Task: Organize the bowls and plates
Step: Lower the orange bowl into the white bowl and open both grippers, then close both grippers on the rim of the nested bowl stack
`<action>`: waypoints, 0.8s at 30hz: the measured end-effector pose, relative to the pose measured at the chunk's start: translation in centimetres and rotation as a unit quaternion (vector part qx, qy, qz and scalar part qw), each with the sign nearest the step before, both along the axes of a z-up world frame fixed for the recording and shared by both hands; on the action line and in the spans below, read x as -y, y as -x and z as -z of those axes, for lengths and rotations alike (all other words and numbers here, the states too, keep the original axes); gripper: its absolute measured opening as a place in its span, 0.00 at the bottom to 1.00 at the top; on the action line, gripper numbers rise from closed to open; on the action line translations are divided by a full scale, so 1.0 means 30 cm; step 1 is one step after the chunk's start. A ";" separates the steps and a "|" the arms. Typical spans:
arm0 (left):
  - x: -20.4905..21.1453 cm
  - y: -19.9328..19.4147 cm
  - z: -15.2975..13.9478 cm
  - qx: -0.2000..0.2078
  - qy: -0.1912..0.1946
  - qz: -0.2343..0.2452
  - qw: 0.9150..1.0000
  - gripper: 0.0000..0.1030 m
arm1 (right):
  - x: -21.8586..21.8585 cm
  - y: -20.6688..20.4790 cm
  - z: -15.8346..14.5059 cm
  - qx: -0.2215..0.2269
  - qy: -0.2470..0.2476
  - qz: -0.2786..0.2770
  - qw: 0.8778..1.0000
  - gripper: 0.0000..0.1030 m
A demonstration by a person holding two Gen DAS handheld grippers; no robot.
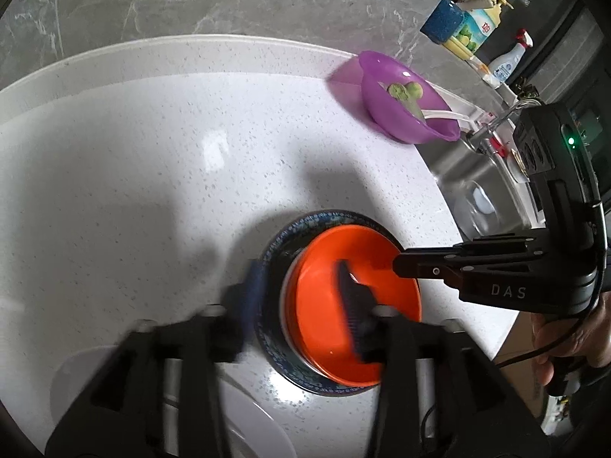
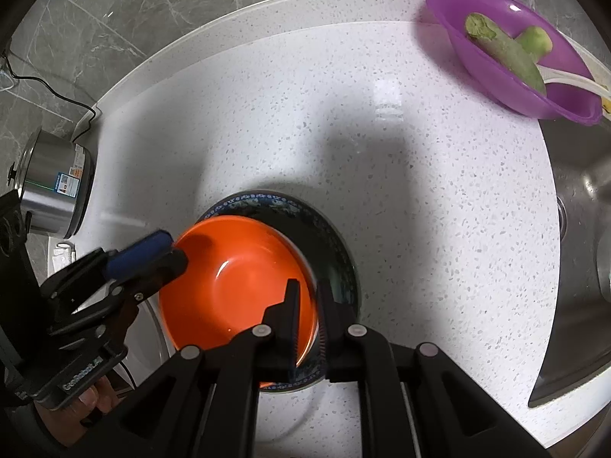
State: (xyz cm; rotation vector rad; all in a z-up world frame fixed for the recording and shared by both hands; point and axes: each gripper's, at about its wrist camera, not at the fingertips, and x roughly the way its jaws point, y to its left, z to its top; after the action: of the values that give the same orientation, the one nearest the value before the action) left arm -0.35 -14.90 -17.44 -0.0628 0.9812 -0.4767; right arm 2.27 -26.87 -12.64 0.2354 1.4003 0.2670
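Where counter meets sink, purple bowl (image 2: 508, 49) with green vegetable pieces (image 2: 504, 47).

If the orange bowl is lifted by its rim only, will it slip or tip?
The orange bowl looks glossy, so it may slip between the pads. Held at one edge, as the right gripper pinches it, it would probably tilt. It sits loosely inside the blue patterned bowl, so it should lift out freely.
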 end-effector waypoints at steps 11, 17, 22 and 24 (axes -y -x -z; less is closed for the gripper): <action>-0.167 -0.066 -0.053 -0.031 -0.039 0.032 0.998 0.72 | 0.119 0.051 -0.154 0.081 -0.102 0.027 0.991 0.70; -0.227 -0.113 -0.005 -0.078 -0.041 0.046 0.995 0.72 | 0.220 0.123 -0.132 0.096 -0.103 0.043 0.989 0.71; -0.145 -0.114 0.058 -0.100 -0.050 0.102 0.989 0.72 | 0.235 0.154 0.007 0.033 -0.115 0.083 0.989 0.46; -0.134 -0.122 0.073 -0.103 -0.059 0.104 0.988 0.71 | 0.242 0.167 0.052 0.017 -0.126 0.099 0.987 0.41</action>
State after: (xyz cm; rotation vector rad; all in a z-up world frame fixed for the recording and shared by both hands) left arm 3.30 -10.89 -19.62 0.0999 1.2235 -0.6108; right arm -2.73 -34.13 -14.20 0.5733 1.2964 0.2810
